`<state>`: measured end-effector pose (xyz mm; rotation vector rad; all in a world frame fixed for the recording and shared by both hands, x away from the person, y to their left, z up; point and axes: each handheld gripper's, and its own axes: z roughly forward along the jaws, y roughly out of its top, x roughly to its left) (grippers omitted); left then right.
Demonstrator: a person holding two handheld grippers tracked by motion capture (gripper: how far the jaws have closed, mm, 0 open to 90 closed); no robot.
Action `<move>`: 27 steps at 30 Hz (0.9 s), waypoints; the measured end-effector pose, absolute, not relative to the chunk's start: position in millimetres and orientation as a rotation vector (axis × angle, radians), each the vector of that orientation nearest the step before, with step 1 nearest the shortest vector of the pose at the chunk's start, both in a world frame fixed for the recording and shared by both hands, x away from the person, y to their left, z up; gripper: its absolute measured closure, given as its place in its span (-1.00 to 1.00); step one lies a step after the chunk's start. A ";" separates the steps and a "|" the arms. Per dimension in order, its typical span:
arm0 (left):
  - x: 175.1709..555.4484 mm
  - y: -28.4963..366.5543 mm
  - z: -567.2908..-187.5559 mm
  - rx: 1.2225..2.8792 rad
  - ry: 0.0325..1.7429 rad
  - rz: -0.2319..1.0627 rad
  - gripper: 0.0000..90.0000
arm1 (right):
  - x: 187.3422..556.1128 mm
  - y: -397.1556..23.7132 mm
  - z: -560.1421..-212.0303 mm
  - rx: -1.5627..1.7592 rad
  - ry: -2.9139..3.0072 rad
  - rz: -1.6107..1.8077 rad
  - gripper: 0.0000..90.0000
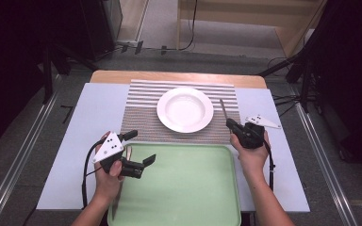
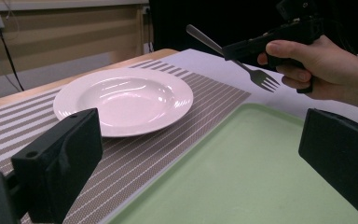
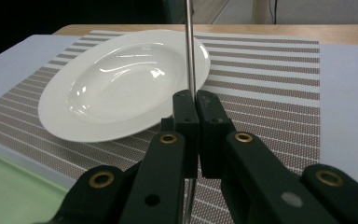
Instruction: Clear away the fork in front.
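Note:
A metal fork (image 1: pixel 223 109) is clamped by its shank in my right gripper (image 1: pixel 229 123), just right of the white deep plate (image 1: pixel 185 109). The right gripper view has the jaws (image 3: pixel 192 100) shut on the fork (image 3: pixel 189 51), whose handle rises past the plate (image 3: pixel 121 79). From the left gripper view the fork (image 2: pixel 261 77) hangs tines-down above the table, right of the plate (image 2: pixel 121 100), held by the right gripper (image 2: pixel 228 50). My left gripper (image 1: pixel 140 147) stands open and empty over the green tray's far left corner, jaws wide apart (image 2: pixel 200 140).
The plate rests on a striped placemat (image 1: pixel 141 108) on a pale table board (image 1: pixel 99 113). A green tray (image 1: pixel 184 188) lies along the near edge. A slim pale item (image 1: pixel 128 153) lies at the tray's left edge beside the left hand. Dark stands flank the table.

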<state>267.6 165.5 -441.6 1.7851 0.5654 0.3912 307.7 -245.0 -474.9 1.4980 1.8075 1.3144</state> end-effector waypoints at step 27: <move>268.4 153.6 -444.9 1.744 0.543 0.272 -1.00 | 265.1 -219.6 -484.7 1.438 1.827 1.462 0.92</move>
